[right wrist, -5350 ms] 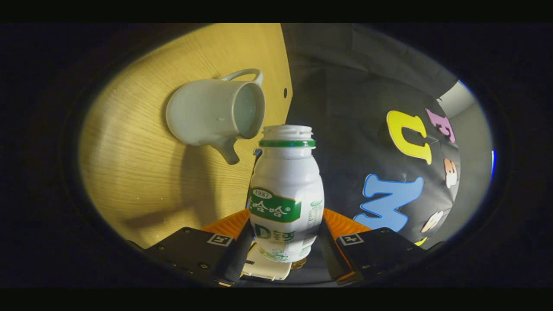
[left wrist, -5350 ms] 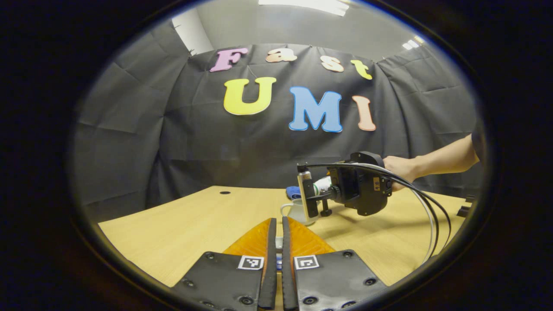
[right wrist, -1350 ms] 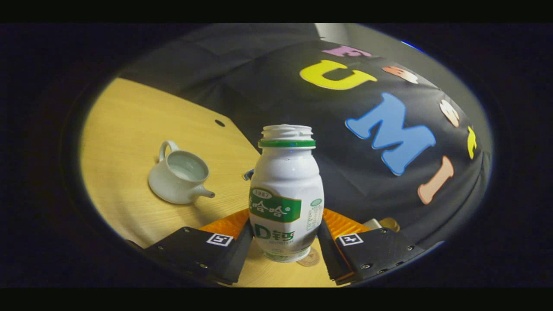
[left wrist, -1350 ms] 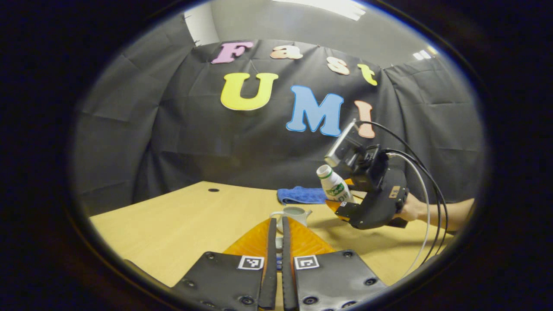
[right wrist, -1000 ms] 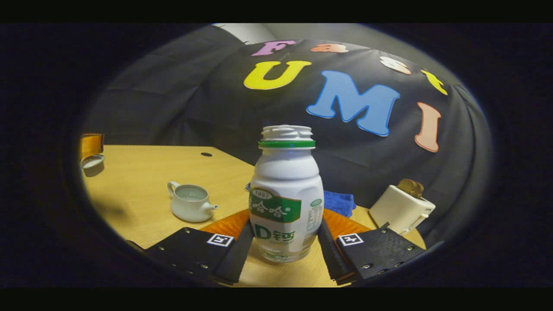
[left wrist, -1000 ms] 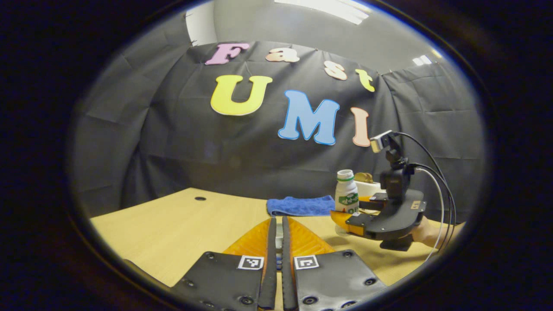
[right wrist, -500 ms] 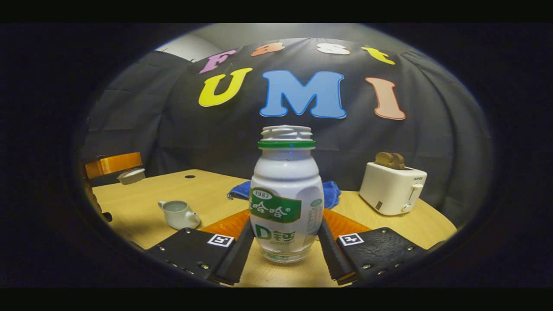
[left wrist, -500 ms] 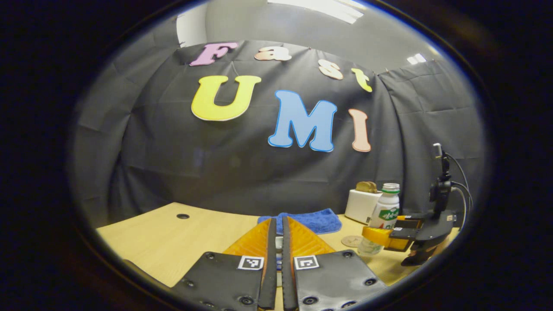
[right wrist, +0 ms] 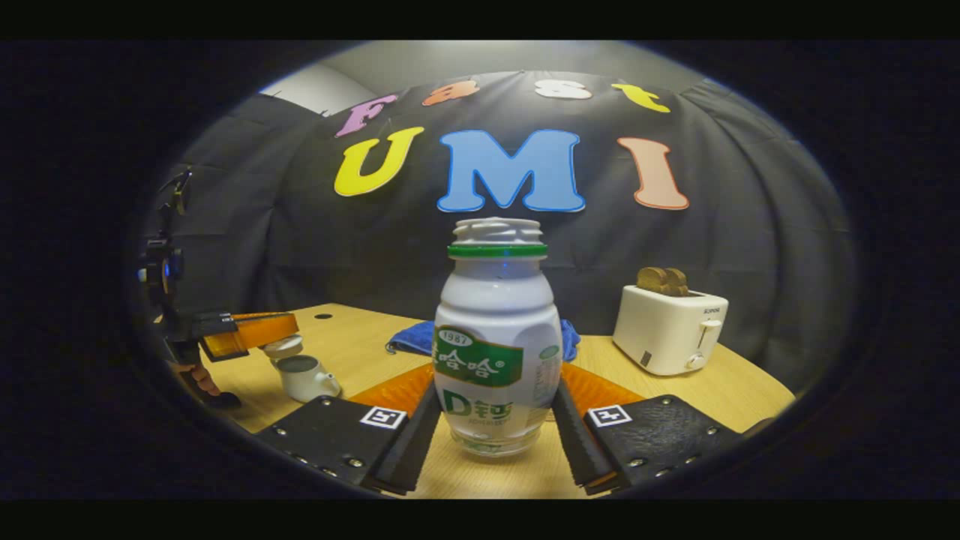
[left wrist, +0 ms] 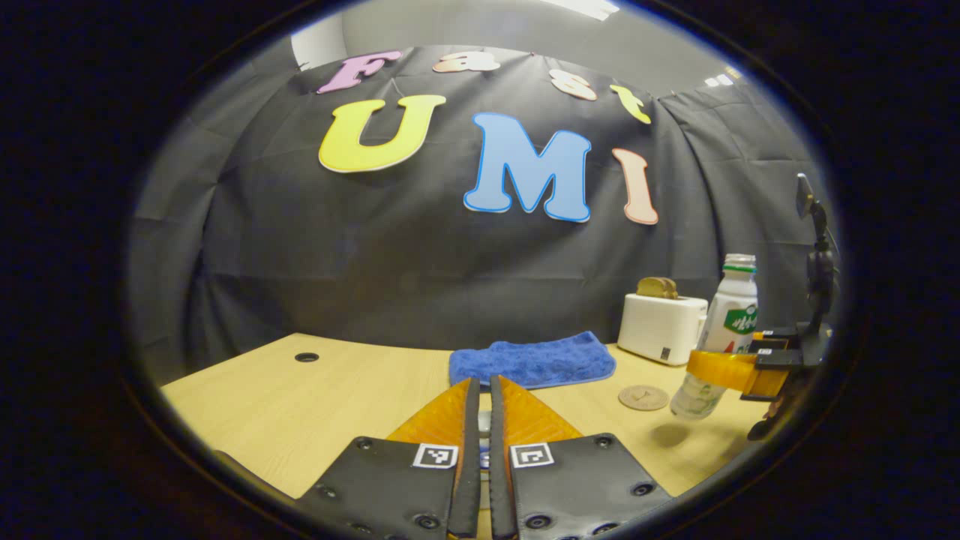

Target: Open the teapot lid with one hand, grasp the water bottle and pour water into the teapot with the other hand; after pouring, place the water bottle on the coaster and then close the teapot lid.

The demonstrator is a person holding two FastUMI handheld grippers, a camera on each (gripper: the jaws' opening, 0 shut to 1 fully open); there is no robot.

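White water bottle (right wrist: pixel 497 341) with green label, blue towel (left wrist: pixel 531 361), white toaster (right wrist: pixel 667 330), pale teapot (right wrist: pixel 304 378).

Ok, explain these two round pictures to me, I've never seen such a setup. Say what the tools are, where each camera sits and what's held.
There is no robot: a person holds two-finger tongs in each hand, and a wide-angle camera rides on each, looking along its fingers. The left gripper view looks past the closed left tongs. The right gripper view looks past the right tongs, which clamp an uncapped white plastic bottle with a green label. On the light wooden table are a folded blue cloth, a round brown coaster, a white toaster and a small pale ceramic teapot. The left tongs hold the small pale lid just above the teapot. The bottle hangs near the coaster, not yet on it.
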